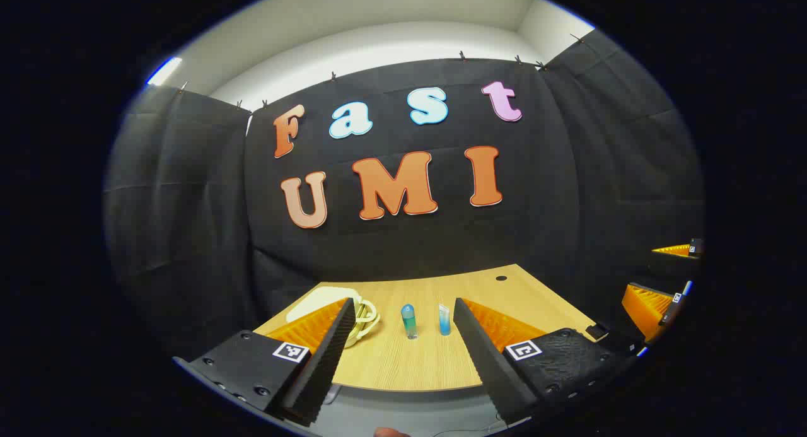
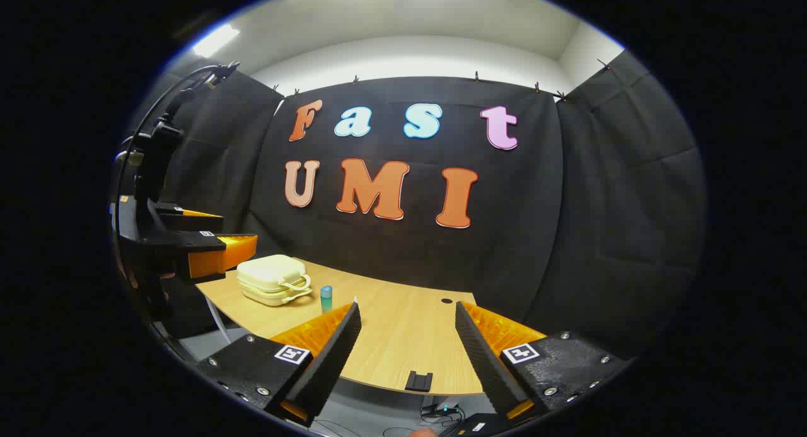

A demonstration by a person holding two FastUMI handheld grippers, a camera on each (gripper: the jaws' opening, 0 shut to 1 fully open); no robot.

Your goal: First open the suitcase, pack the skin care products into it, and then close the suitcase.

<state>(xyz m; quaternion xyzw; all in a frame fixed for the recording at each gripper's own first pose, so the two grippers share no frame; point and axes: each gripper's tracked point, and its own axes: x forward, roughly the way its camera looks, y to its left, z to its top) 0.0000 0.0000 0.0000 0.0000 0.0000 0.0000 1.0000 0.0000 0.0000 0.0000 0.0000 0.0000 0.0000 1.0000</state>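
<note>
A cream suitcase (image 1: 321, 300) lies closed on the wooden table (image 1: 435, 361), handle toward the bottles, partly hidden behind my left gripper's finger. To its right stand a teal bottle (image 1: 409, 321) and a blue tube (image 1: 444, 320). My left gripper (image 1: 403, 304) is open, held back from the table's near edge, with both products showing between its fingers. In the right gripper view the suitcase (image 2: 272, 279) sits far left with the teal bottle (image 2: 326, 298) beside it. My right gripper (image 2: 407, 308) is open and holds nothing, aimed at the bare table (image 2: 403, 342). The left gripper (image 2: 211, 238) hovers left of the suitcase.
A dark round hole (image 2: 447, 301) marks the table's far side. A small black clip (image 2: 419, 381) sits on the near edge. Black cloth walls close in behind and at both sides. Cables lie on the floor (image 2: 441, 415) under the table. The right gripper (image 1: 668, 274) shows far right.
</note>
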